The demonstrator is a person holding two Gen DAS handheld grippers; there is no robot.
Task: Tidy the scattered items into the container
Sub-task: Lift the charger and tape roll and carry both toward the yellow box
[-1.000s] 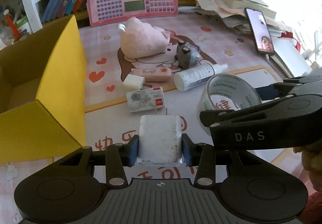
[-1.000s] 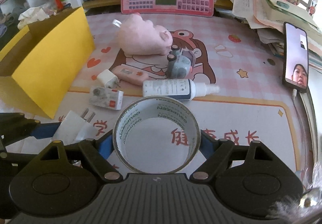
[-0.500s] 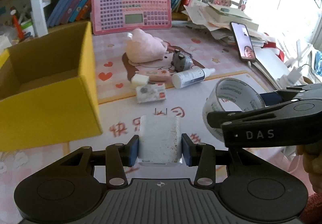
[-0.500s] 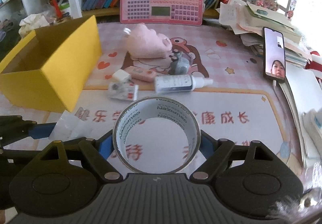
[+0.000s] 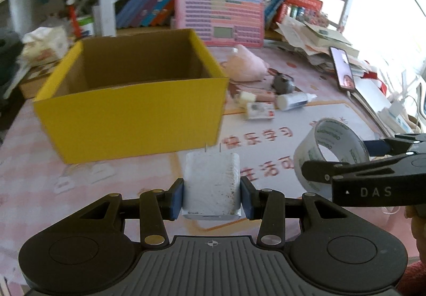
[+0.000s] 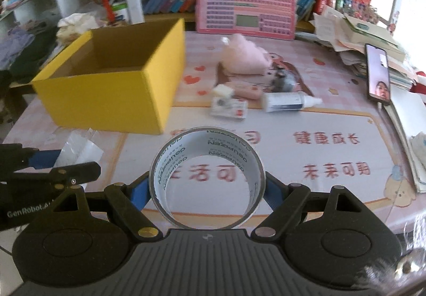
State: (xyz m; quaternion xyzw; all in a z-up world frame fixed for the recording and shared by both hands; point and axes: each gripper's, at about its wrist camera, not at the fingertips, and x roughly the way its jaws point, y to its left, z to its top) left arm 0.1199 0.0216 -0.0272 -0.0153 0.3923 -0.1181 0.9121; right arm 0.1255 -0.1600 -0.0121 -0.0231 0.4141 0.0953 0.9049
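My left gripper [image 5: 212, 199] is shut on a white plug charger [image 5: 211, 184], held above the table with its prongs pointing away. My right gripper [image 6: 206, 188] is shut on a roll of clear tape [image 6: 206, 176], also seen at the right of the left wrist view as the tape roll [image 5: 330, 152]. The open yellow cardboard box [image 5: 133, 115] stands ahead and left; it looks empty as far as its inside shows [image 6: 111, 56]. Scattered beyond: a pink plush toy [image 6: 245, 58], a white bottle [image 6: 289, 101], a small card box [image 6: 229, 109], a white cube [image 6: 222, 91], a pink tube [image 6: 246, 91] and a grey toy [image 6: 283, 80].
A pink keyboard toy [image 6: 246, 6] leans against shelves of books at the back. A phone [image 6: 378, 74] lies at the right beside stacked papers [image 6: 367, 35]. A printed mat [image 6: 319, 141] covers the table. Clutter sits left of the box.
Both grippers have pulled back and left with their loads, a little higher. The yellow box, earlier at the left edge, now lies ahead with its open top in view.
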